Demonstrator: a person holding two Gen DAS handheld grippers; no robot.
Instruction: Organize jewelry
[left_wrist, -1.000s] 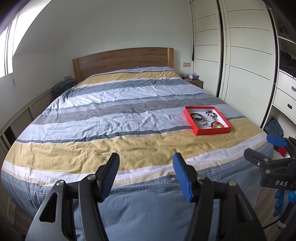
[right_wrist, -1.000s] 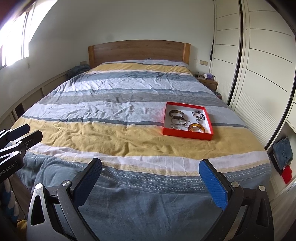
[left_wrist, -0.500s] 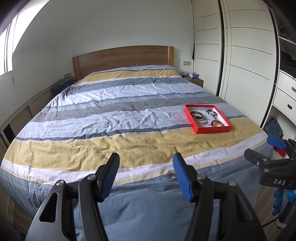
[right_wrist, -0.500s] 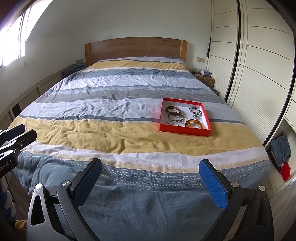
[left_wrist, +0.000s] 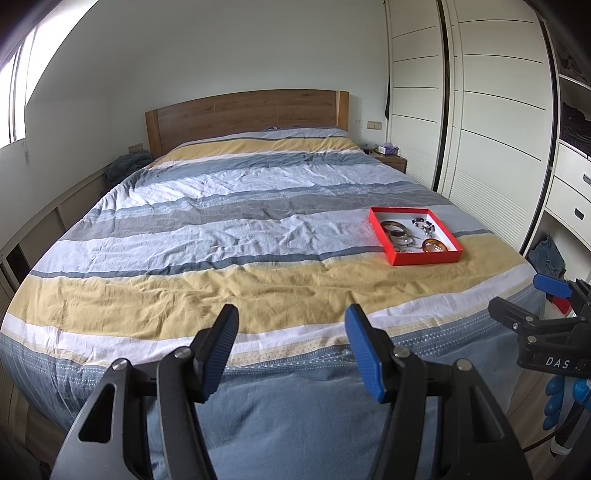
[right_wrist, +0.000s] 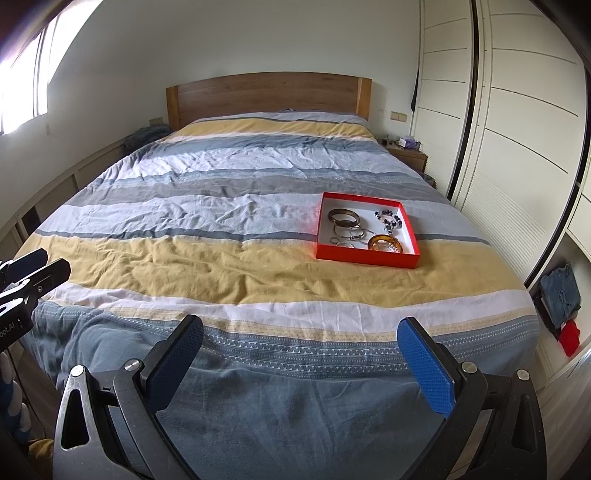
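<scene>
While the red tray (right_wrist: 367, 258) is lying at one o'clock, the left gripper (left_wrist: 290, 350) and right gripper (right_wrist: 301, 354) are hovering released, grasping nothing.

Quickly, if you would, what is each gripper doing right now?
Left gripper: open, holding nothing, above the striped bed's foot.
Right gripper: open wider, also empty.

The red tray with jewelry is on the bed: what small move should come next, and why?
Probably bring the right gripper forward toward the red tray. Both grippers are open and empty, at the foot of the bed, far from the tray. The tray lies on the right side, nearer the right gripper than the left gripper, and the bangles lie untouched inside.
</scene>
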